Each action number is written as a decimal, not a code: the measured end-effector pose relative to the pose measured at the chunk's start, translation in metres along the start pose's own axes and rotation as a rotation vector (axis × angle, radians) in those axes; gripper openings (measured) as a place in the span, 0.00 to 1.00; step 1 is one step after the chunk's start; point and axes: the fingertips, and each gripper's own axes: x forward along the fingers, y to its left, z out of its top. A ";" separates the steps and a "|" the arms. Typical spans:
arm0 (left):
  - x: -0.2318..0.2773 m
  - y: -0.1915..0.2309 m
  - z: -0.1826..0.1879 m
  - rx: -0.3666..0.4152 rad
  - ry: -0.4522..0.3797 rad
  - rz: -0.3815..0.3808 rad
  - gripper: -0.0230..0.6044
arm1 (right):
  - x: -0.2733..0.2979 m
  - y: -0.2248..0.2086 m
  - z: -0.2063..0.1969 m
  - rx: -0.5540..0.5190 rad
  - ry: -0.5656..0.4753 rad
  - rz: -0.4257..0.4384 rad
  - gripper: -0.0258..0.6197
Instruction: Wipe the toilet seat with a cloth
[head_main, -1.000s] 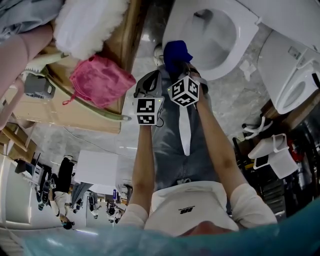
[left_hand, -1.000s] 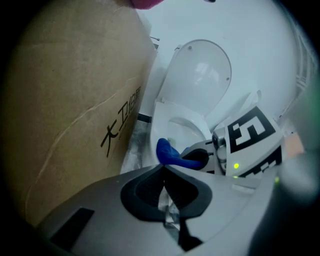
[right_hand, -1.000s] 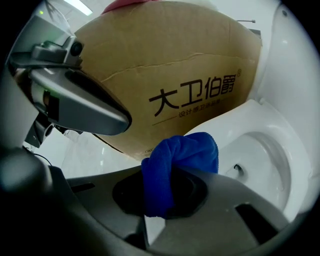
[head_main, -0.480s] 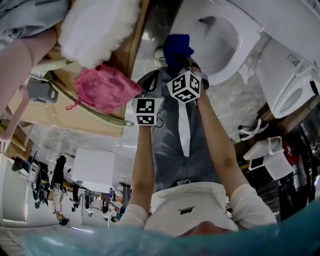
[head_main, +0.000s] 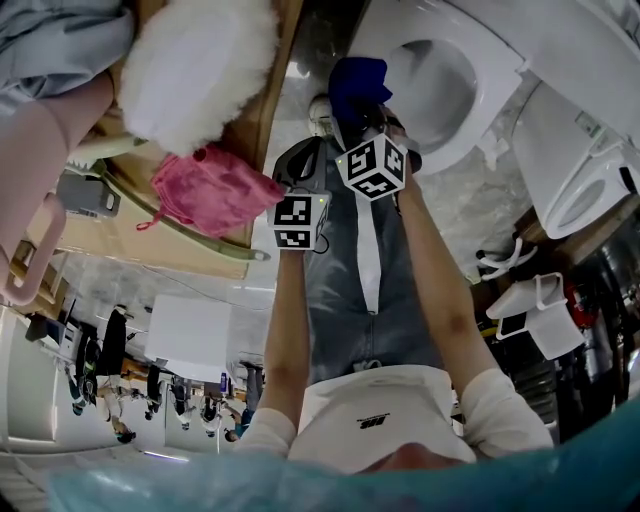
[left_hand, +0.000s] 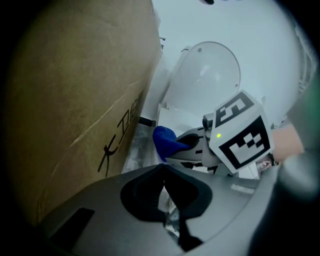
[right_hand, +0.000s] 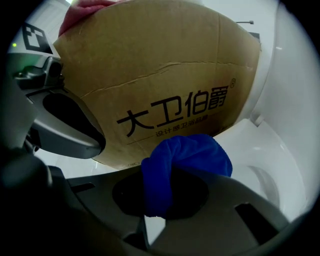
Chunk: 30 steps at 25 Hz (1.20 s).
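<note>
The right gripper is clenched on the blue cloth. One fold of the cloth hangs down between the jaws and the rest bunches in a rounded wad just past their tips. In the head view the wad lies at the left edge of the toilet seat, by the open bowl; no view shows whether it touches the seat. A cardboard box with dark print stands close behind the cloth, and a pink cloth lies on its top. The left gripper is held just beside the right one, nearer the box. Its jaws are pressed together with nothing between them, apart from the blue cloth.
</note>
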 end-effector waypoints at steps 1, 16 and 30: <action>0.001 -0.001 0.001 -0.001 -0.003 -0.005 0.05 | 0.000 -0.003 0.002 0.000 -0.002 -0.003 0.07; 0.019 -0.005 0.026 0.023 -0.005 0.013 0.05 | 0.001 -0.051 0.020 -0.007 -0.033 -0.027 0.07; 0.037 -0.016 0.052 0.044 -0.002 0.014 0.05 | -0.002 -0.092 0.031 -0.008 -0.059 -0.041 0.07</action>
